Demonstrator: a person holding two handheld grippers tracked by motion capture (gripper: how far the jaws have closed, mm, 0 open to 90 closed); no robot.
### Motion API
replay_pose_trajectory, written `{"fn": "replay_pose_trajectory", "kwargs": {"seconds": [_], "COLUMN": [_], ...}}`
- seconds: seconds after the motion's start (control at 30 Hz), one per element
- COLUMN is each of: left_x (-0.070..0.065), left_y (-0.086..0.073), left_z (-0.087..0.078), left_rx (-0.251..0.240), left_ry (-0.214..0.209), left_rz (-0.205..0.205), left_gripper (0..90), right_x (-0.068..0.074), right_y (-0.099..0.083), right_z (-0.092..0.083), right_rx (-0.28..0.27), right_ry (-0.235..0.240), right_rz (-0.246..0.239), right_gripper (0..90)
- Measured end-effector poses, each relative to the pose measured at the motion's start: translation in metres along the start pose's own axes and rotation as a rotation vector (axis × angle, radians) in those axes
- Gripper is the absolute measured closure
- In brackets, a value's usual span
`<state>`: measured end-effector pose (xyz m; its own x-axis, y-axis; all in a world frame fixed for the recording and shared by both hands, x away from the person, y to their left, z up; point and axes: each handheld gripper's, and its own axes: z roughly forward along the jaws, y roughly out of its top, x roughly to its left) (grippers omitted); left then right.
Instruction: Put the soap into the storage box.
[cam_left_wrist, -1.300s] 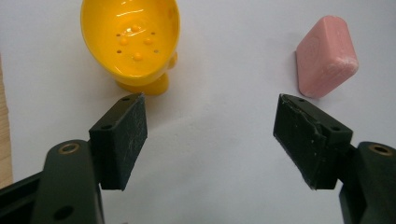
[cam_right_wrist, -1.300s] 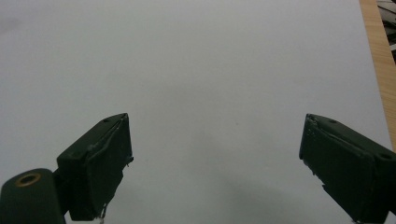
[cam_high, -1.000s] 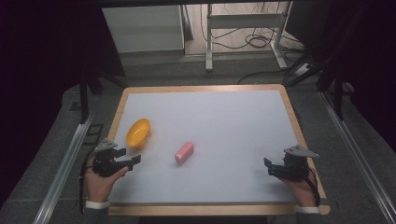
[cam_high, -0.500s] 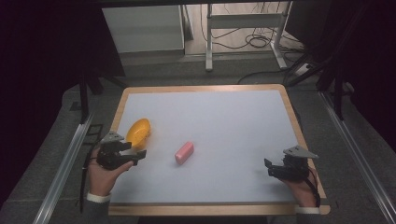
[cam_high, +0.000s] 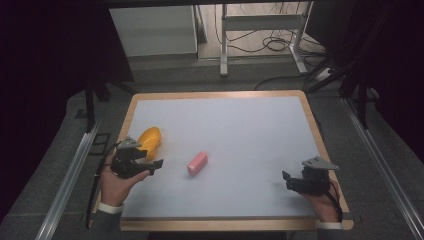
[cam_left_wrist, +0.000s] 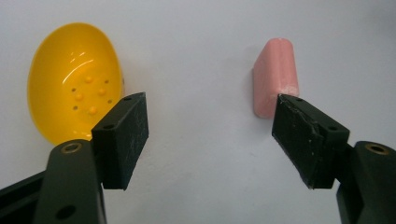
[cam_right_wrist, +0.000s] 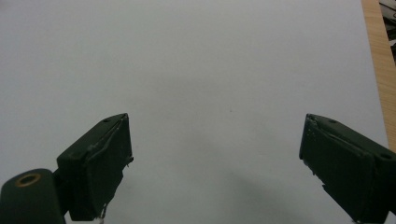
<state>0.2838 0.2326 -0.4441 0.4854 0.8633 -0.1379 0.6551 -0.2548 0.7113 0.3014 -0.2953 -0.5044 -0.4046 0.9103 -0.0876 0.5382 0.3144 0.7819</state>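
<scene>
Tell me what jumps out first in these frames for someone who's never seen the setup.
The two bright things on the pale table: a yellow egg-shaped dish near the left edge and a pink block just right of it, toward the middle. The left gripper sits beside the dish with its jaws open, aimed at the gap between dish and block. The right gripper, also open, waits over bare surface near the right front corner.

Glossy plastic and matt surfaces on a wood-rimmed table

The yellow egg-shaped plastic shell (cam_left_wrist: 74, 81) shines, dimpled inside; the pink rounded block (cam_left_wrist: 275, 74) looks matt and chalky; the white tabletop (cam_high: 240, 130) is smooth and matt, edged in pale wood; black jaw pads look scuffed
</scene>
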Motion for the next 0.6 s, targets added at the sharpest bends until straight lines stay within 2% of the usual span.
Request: {"fn": "replay_pose_trajectory", "kwargs": {"seconds": [0.4, 0.6], "left_x": [-0.018, -0.026], "left_y": [0.021, 0.03], "left_z": [0.013, 0.024], "left_rx": [0.031, 0.069], "left_ry": [-0.02, -0.029], "left_rz": [0.057, 0.088], "left_gripper": [26.2, 25.1], "right_x": [0.0, -0.001], "right_y": [-0.002, -0.003], "right_z": [0.001, 0.001], "right_rx": [0.01, 0.017], "right_ry": [-0.012, -0.018], "right_rz": [-0.003, -0.004], "right_gripper": [9.1, 9.1]}}
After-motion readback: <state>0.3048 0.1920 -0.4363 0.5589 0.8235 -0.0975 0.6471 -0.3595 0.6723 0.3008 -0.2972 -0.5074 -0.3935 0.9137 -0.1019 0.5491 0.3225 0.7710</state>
